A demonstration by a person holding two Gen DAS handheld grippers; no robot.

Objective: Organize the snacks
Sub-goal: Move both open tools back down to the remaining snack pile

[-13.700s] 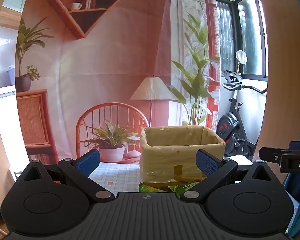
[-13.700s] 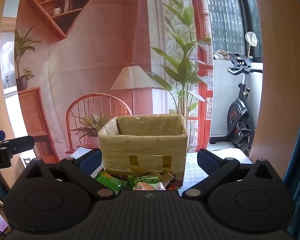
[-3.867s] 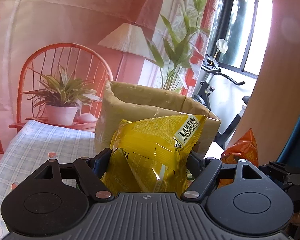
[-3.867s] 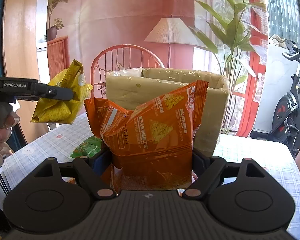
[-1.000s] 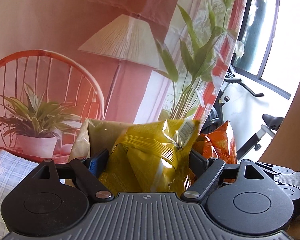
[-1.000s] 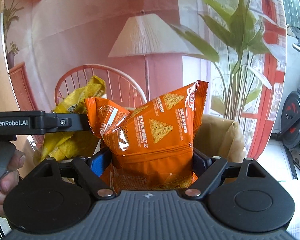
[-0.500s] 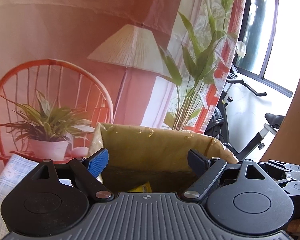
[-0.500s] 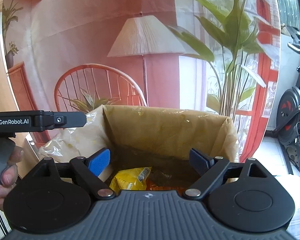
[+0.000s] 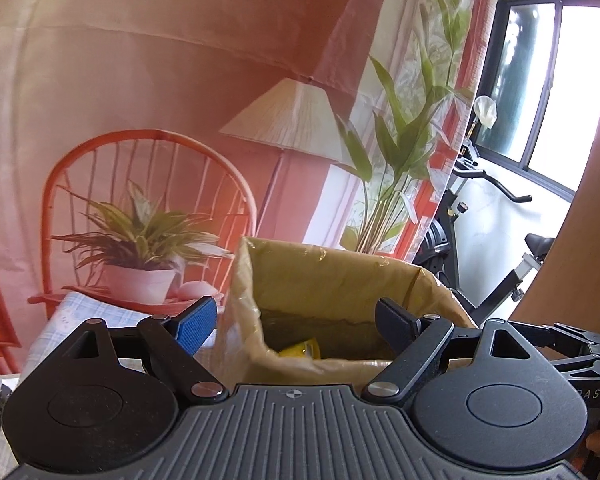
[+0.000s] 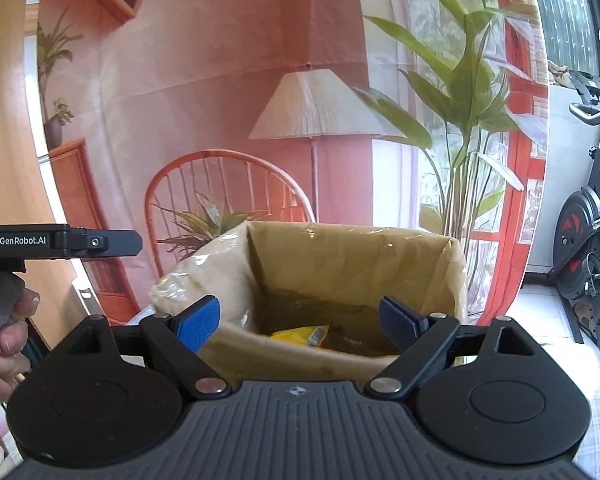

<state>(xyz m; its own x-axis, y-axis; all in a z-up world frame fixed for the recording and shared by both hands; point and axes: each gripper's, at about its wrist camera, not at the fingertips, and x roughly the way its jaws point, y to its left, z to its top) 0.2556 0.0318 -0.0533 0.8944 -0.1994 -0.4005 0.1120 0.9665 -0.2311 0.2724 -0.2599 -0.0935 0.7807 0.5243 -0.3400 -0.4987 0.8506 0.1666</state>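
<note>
both wrist views near, sharing box (image 9: 340,280)

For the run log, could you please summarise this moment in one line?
left tongs: open, empty | right tongs: open, empty | yellow bag: inside box | phase: above box, released

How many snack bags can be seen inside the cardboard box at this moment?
1 for certain: a yellow bag lies at the bottom of the cardboard box. Beside it something dark and glossy shows, perhaps another bag; more may be hidden behind the near wall.
</note>
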